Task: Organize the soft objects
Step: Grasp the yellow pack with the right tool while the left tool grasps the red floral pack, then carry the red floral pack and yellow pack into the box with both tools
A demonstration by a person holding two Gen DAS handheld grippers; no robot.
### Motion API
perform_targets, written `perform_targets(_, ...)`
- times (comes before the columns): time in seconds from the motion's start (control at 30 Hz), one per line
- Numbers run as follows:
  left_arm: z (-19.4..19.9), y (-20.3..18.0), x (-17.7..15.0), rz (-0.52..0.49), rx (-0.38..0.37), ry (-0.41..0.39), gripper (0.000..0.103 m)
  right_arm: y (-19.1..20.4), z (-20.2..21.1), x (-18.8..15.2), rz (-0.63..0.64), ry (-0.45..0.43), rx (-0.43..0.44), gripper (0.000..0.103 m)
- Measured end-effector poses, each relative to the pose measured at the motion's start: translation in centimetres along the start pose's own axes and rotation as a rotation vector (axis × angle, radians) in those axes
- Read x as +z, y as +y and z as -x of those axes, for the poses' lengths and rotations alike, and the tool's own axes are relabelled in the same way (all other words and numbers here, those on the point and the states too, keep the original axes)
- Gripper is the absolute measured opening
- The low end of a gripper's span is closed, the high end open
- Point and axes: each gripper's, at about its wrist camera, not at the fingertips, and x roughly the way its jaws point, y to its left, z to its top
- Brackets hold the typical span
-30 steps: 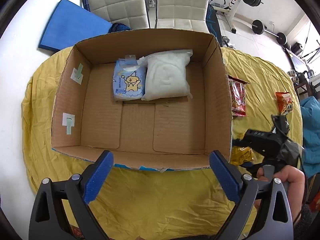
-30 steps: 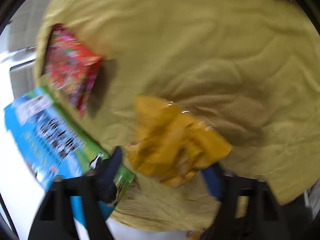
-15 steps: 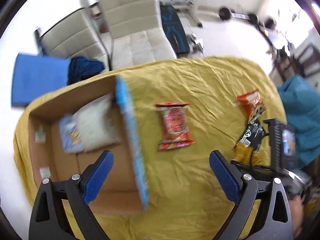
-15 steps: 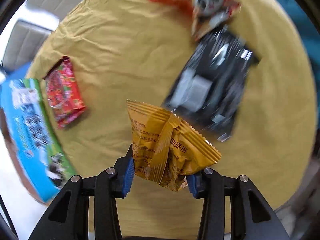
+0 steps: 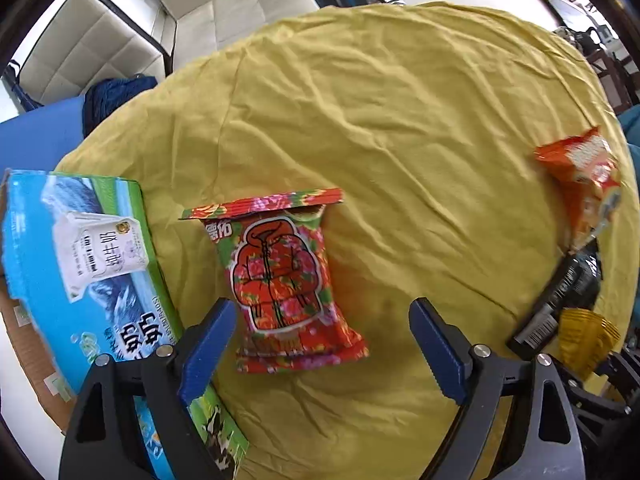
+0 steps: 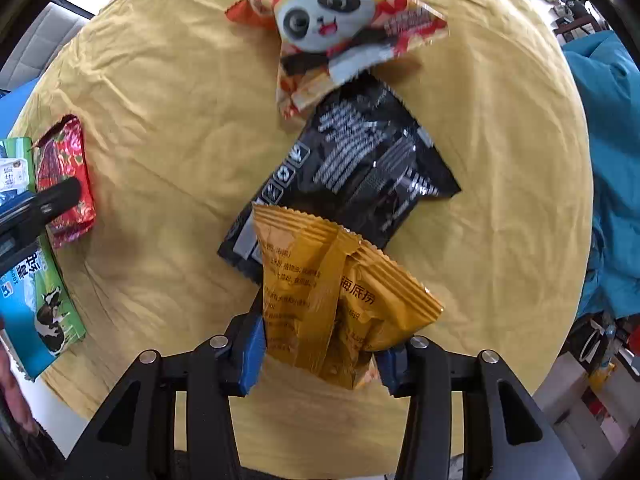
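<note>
Left wrist: the left gripper (image 5: 322, 344) hangs wide open and empty over the red pack (image 5: 286, 280), which lies beside the box (image 5: 80, 272).

Right wrist: the right gripper (image 6: 320, 354) pinches the yellow pack (image 6: 332, 300) aloft; the black pack (image 6: 360, 168) and panda pack (image 6: 336, 20) lie unsorted on the cloth (image 6: 160, 120). I judge most remains.

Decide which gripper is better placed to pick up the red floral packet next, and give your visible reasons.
Left. The left gripper is open and empty, its jaws already straddling the red floral packet on the yellow cloth. The right gripper is shut on the yellow packet, farther away.
</note>
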Motion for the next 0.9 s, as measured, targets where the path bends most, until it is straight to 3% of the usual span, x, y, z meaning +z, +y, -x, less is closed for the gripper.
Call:
perform_targets(0.23,-2.7,0.5,0.9,0.015,0.031,0.047,0.086,0.8,0.2,2.2,0.004,0.006,-0.004,0.056)
perform_targets(0.27,-3.0,0.6,0.9,0.016,0.03,0.052,0.082,0.5,0.2,2.1,-0.003,0.008,0.005,0.059)
perform_targets(0.3,-3.2,0.7,0.9,0.016,0.027,0.055,0.067,0.5,-0.1,1.7,-0.011,0.005,0.017,0.06)
perform_targets(0.43,-4.1,0.2,1.0,0.0,0.017,0.055,0.049,-0.6,-0.4,2.2,-0.048,0.015,0.053,0.065)
perform_targets(0.5,-4.0,0.2,0.3,-0.006,0.008,0.046,0.045,-0.9,-0.3,2.2,-0.055,0.019,0.076,0.064)
perform_targets(0.53,-3.9,0.2,0.0,-0.01,-0.007,0.047,0.044,-1.0,-0.3,2.1,-0.054,0.017,0.083,0.053)
perform_targets(0.57,-3.7,0.1,-0.5,-0.011,-0.027,0.047,0.044,-0.9,-0.4,1.8,-0.049,0.018,0.073,0.049)
perform_targets(0.67,-3.6,-0.4,-2.1,-0.016,-0.059,0.046,0.043,-0.8,-0.1,1.4,-0.043,0.012,0.072,0.043)
perform_targets(0.9,-3.0,-1.6,-8.4,-0.048,-0.132,0.066,0.043,0.2,0.8,-3.1,0.054,0.045,0.078,0.041)
